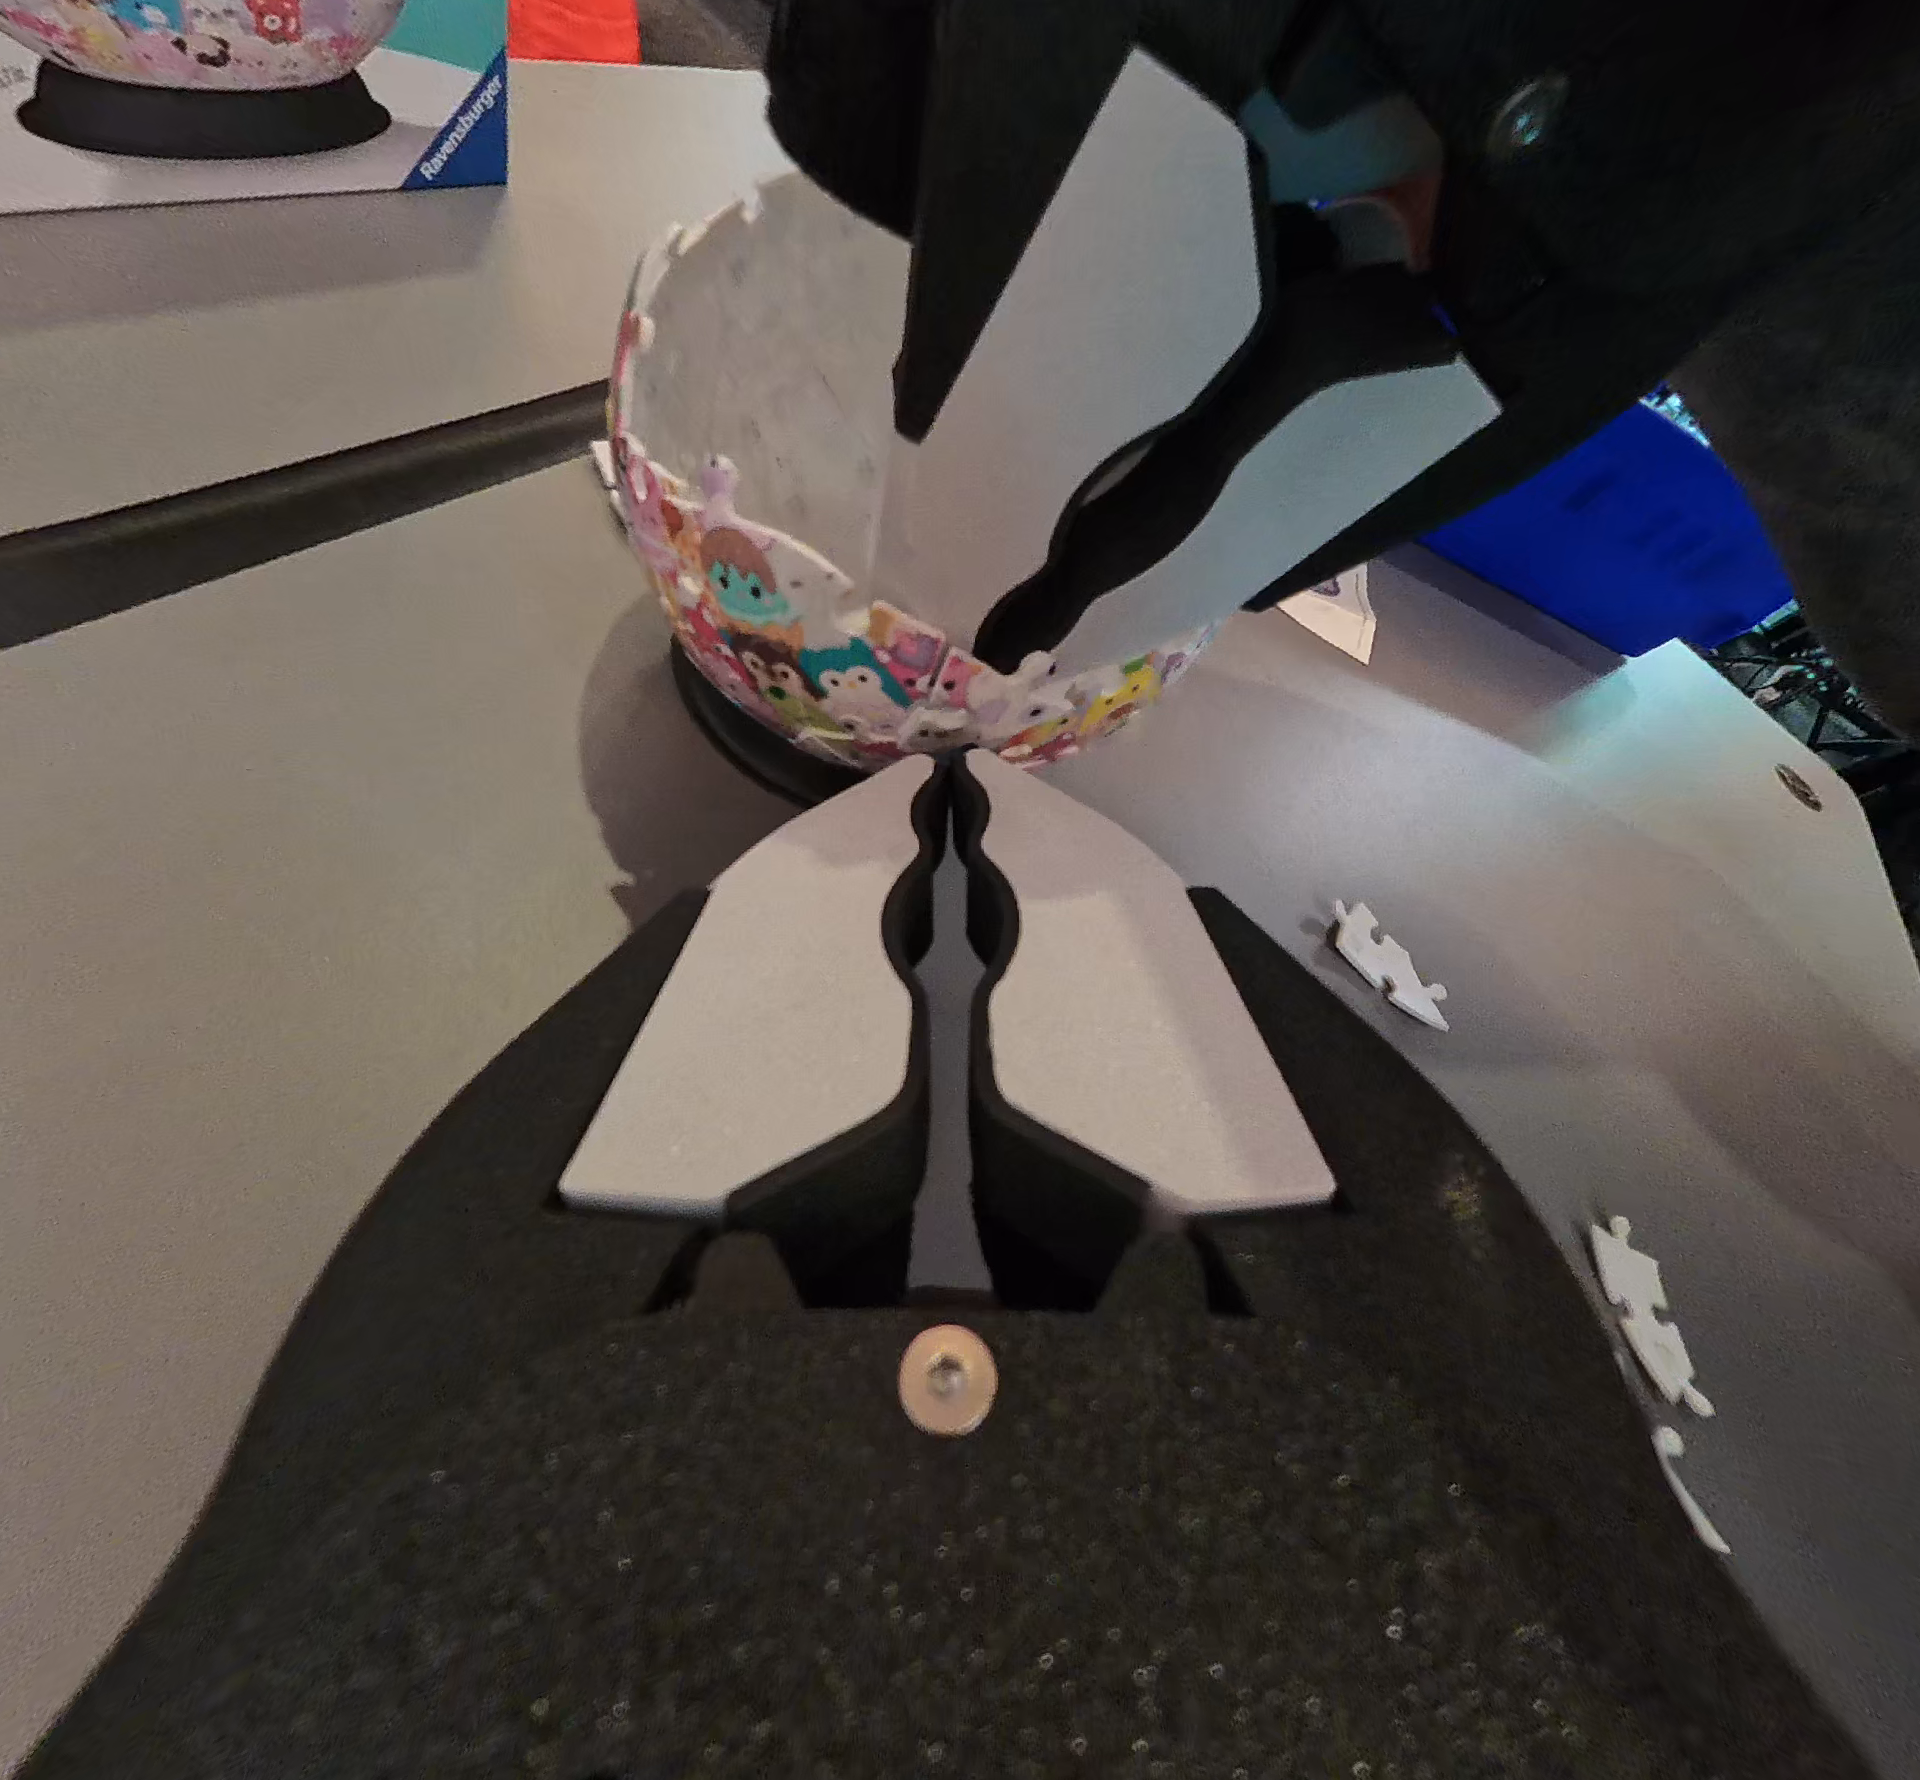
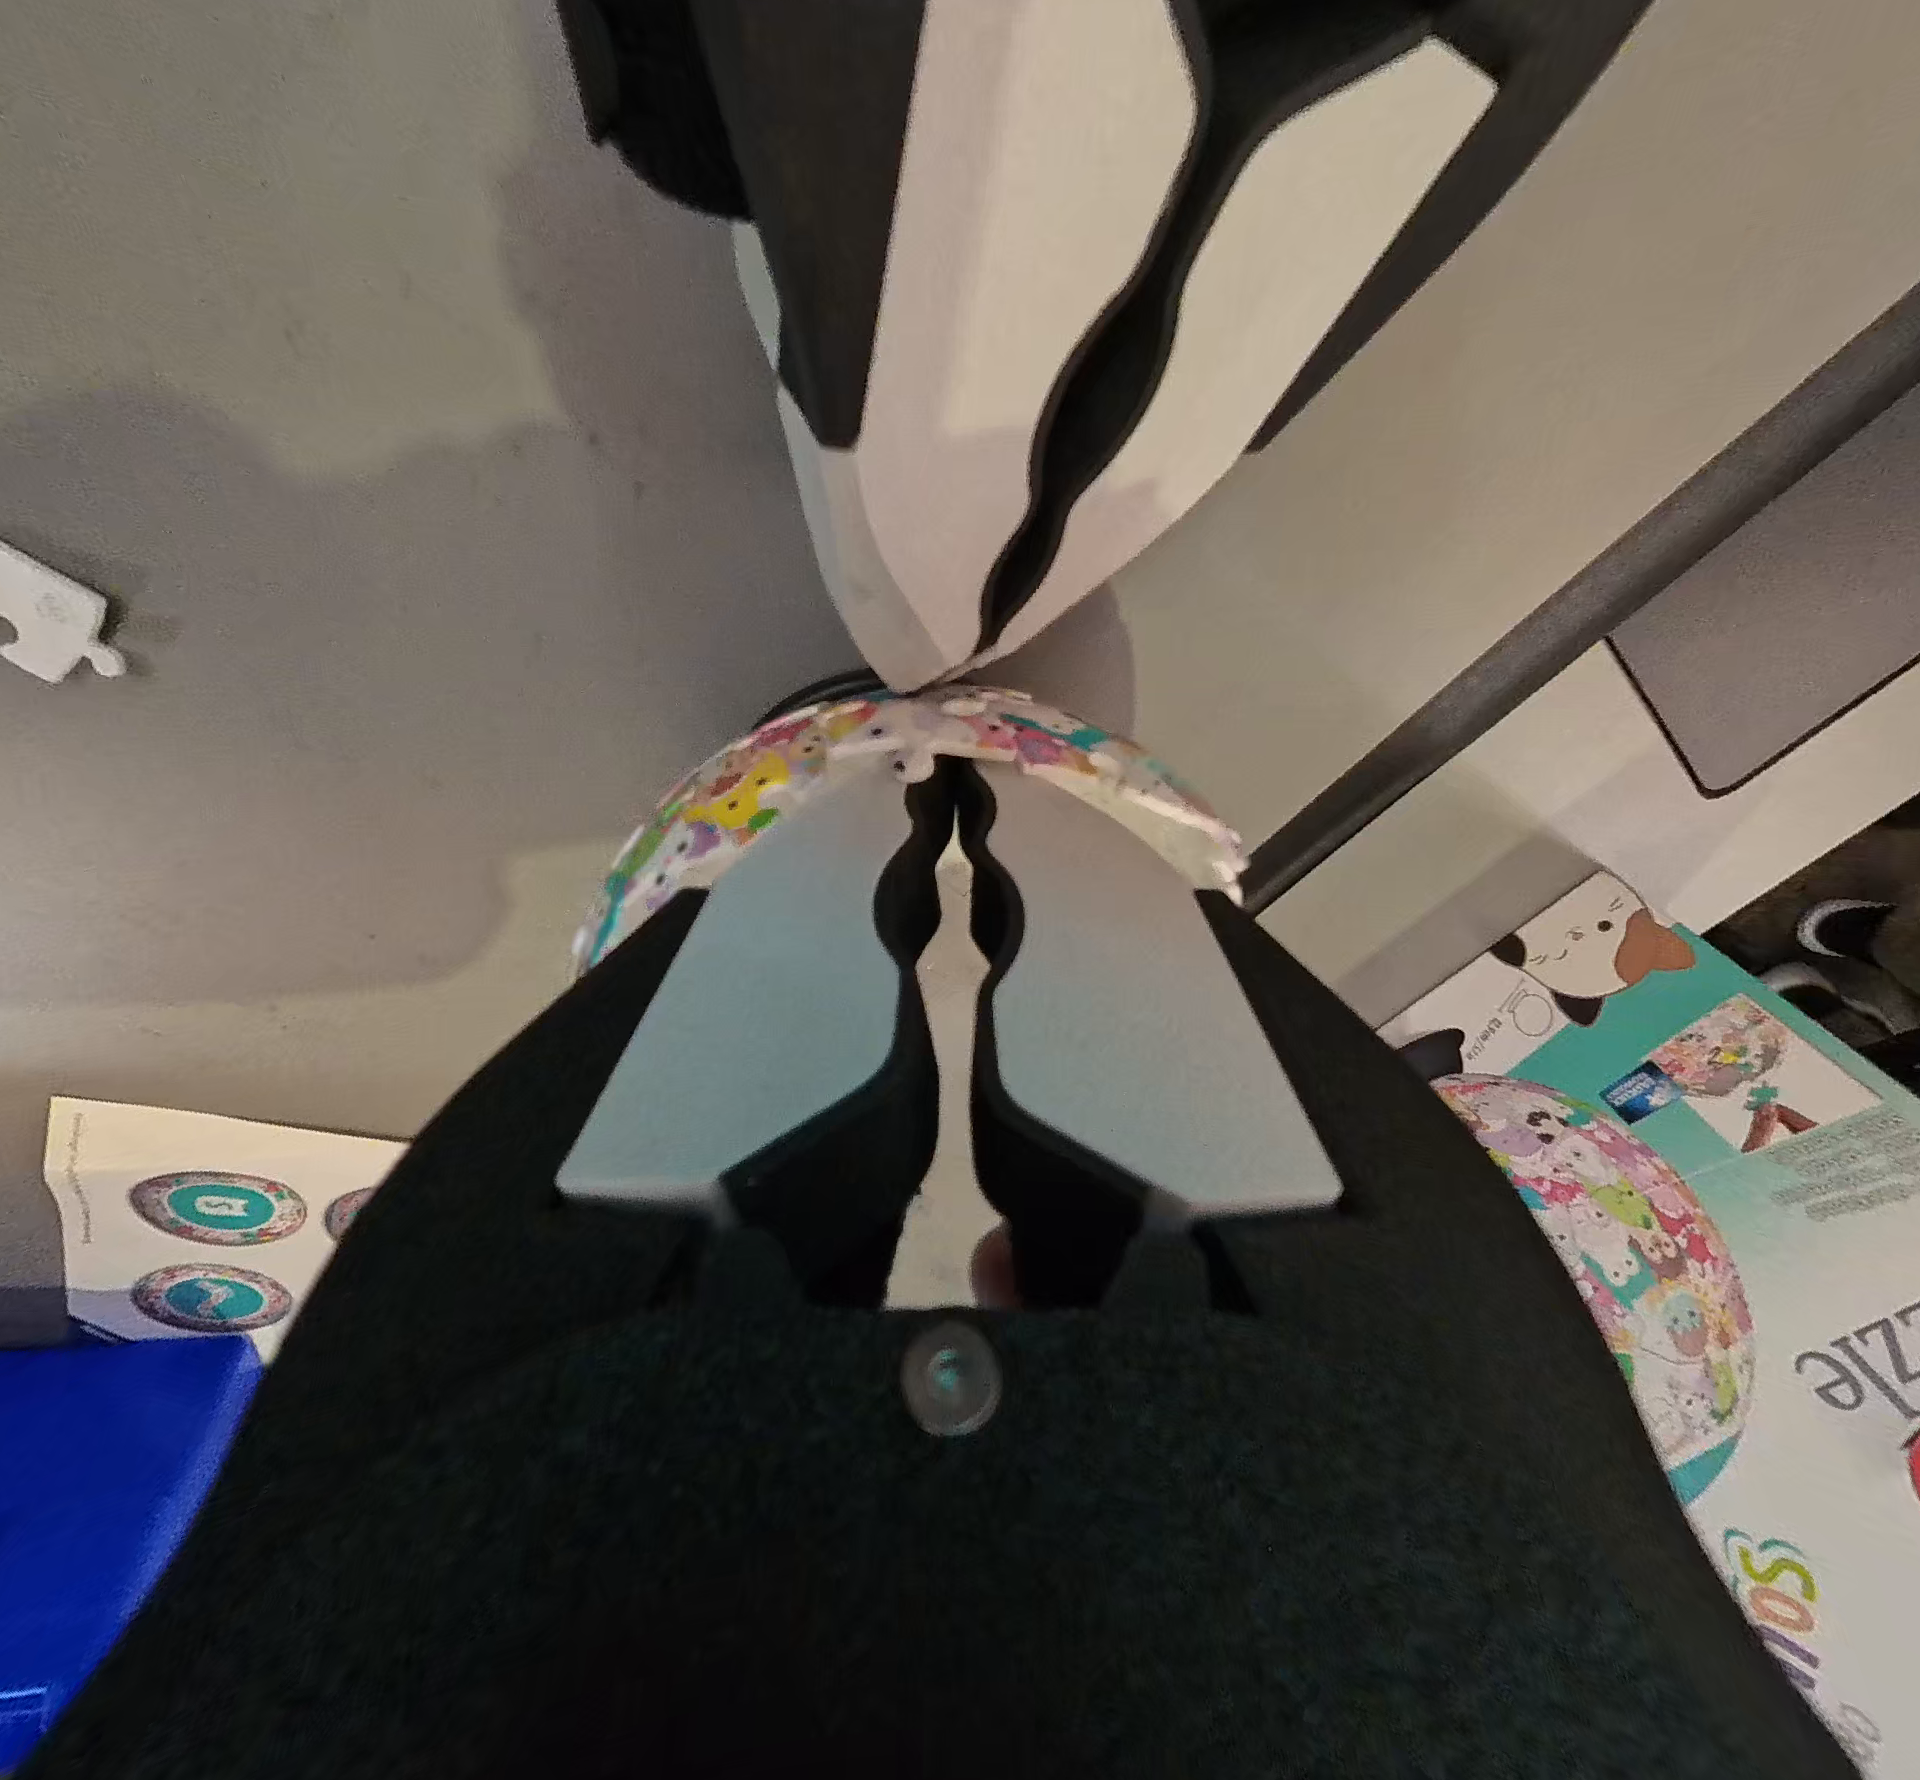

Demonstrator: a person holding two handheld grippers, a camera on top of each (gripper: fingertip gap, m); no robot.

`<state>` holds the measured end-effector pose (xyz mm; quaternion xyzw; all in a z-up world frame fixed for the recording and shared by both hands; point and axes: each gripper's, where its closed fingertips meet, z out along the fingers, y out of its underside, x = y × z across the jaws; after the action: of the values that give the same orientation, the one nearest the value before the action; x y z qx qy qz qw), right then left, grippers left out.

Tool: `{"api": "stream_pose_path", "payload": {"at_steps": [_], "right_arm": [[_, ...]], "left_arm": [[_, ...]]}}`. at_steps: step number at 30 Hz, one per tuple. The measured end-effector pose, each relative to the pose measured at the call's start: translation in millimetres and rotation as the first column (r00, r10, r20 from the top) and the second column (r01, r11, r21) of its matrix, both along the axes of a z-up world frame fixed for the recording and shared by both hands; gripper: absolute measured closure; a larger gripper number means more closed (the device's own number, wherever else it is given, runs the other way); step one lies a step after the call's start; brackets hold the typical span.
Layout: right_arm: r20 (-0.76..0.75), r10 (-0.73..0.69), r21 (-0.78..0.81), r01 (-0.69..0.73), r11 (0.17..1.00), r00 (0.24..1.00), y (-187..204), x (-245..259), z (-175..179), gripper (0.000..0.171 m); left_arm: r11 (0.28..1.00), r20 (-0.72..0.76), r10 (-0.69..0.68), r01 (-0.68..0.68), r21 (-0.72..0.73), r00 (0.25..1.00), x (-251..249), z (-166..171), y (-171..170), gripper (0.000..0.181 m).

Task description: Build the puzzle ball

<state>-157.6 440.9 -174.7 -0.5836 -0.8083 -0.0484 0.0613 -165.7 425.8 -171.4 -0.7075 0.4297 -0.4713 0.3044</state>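
The partly built puzzle ball (image 1: 790, 525), a curved shell of interlocked plastic pieces printed with bright cartoon animals on the outside and plain white inside, sits on a round black stand (image 1: 748, 733) at the centre of the left wrist view, on the grey table (image 1: 312, 899). Roughly the lower bowl and one rising wall at its left are assembled; the upper part and the near side are open, so a good share of the sphere appears left to build.

The left gripper (image 1: 951, 764), filling the lower half of its own view, has its tips drawn together right at the shell's near rim, where a pale loose-looking piece (image 1: 997, 691) sits; whether they pinch it cannot be told. The right gripper (image 2: 951, 780) reaches down from the upper right of the left wrist view into the bowl, its tips likewise nearly together at the same rim spot from the inside; any grip there is hidden.

Several white face-down puzzle pieces (image 1: 1387, 967) lie along the right edge, unplaced. The puzzle's printed box (image 1: 249, 26) stands in the upper left corner.
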Motion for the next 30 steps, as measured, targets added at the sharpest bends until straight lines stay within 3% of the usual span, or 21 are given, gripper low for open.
{"api": "stream_pose_path", "payload": {"at_steps": [25, 30], "right_arm": [[0.004, -0.021, 0.009, 0.021, 1.000, 1.000, 5, 17, 5, 0.171], [0.003, -0.185, 0.031, 0.185, 0.982, 0.983, 8, 28, 27, 0.171]], "left_arm": [[0.999, 0.003, -0.009, 0.009, 0.050, 1.000, 12, 3, 3, 0.181], [0.999, 0.002, -0.014, 0.014, 0.050, 1.000, 12, 2, 3, 0.181]]}}
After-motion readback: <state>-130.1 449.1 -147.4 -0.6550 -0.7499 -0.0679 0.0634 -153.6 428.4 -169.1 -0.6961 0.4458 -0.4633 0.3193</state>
